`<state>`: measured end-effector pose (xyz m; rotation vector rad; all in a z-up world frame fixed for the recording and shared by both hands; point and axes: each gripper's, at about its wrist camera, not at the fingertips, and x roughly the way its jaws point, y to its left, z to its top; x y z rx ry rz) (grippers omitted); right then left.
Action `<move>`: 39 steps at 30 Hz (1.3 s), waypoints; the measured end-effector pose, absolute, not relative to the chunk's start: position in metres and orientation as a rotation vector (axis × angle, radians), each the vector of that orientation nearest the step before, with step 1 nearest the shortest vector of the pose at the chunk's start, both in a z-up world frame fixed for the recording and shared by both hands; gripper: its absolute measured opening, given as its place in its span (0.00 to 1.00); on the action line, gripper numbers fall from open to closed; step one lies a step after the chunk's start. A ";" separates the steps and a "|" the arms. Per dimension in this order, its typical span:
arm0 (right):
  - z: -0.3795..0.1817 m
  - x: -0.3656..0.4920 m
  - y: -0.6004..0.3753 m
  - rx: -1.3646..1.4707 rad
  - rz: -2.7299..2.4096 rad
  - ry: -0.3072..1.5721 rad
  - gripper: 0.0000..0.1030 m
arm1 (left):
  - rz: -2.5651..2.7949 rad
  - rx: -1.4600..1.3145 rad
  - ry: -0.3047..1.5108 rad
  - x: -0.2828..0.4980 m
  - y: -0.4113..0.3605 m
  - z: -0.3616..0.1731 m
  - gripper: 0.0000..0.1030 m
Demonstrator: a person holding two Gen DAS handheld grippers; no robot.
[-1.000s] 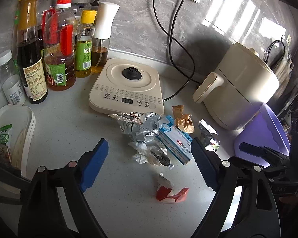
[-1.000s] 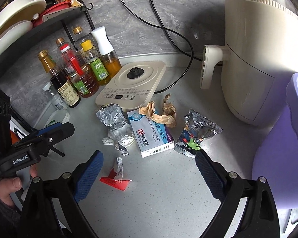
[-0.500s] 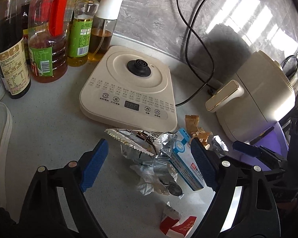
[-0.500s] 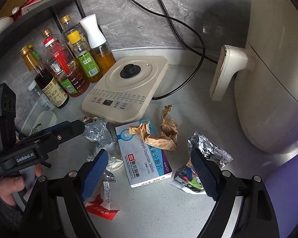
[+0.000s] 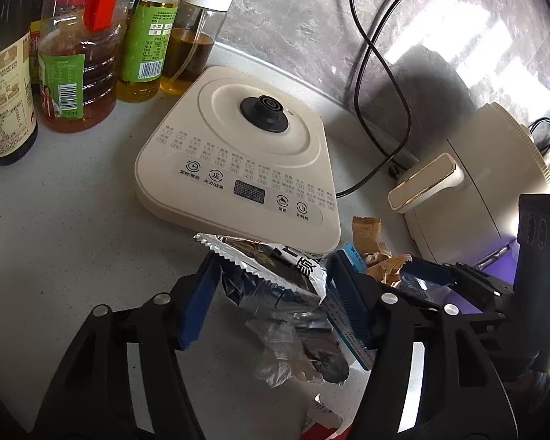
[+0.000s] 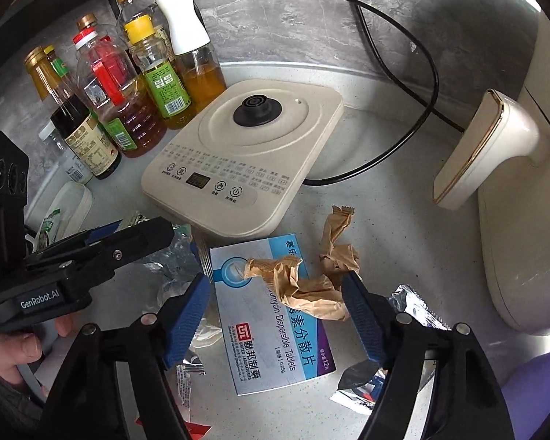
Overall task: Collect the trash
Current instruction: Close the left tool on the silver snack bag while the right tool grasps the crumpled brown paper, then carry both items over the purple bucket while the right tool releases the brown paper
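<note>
On a speckled grey kitchen counter (image 5: 73, 227), I have both hand-held grippers lowered over a heap of litter in front of a cream induction base (image 5: 238, 168). In the left wrist view, my left gripper (image 5: 275, 304) sits at lower centre with its blue pads spread wide on either side of a crumpled silver foil snack bag (image 5: 271, 271); I cannot tell whether either pad touches the foil. A clear plastic scrap (image 5: 278, 352) lies just below the bag, and a red-and-white wrapper (image 5: 322, 418) shows at the bottom edge. In the right wrist view, my right gripper (image 6: 278, 315) is likewise spread wide, straddling a twisted brown paper wrapper (image 6: 304, 282) that rests on a blue-and-white tablet box (image 6: 275, 337) at centre frame. The right-hand pad looks to be against the paper's edge, though I cannot be sure of contact. A second foil packet (image 6: 385, 366) lies at lower right, partly under that finger. Oil and sauce bottles (image 6: 128, 84) crowd the upper left, a cream air fryer (image 6: 513, 168) fills the right side, and a black power cord (image 6: 403, 84) loops across the grey wall.
</note>
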<state>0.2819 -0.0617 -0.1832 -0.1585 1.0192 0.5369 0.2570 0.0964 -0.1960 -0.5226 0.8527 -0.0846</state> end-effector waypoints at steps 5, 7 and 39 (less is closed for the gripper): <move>-0.189 0.286 -0.059 -0.204 0.521 0.995 0.48 | -0.074 -0.523 0.820 0.253 0.098 -0.190 0.49; -0.192 0.289 -0.056 -0.235 0.522 1.004 0.31 | -0.067 -0.531 0.795 0.248 0.100 -0.185 0.49; -0.055 0.176 -0.097 -0.198 0.559 0.653 0.19 | -0.041 -0.394 0.545 0.151 0.073 -0.078 0.47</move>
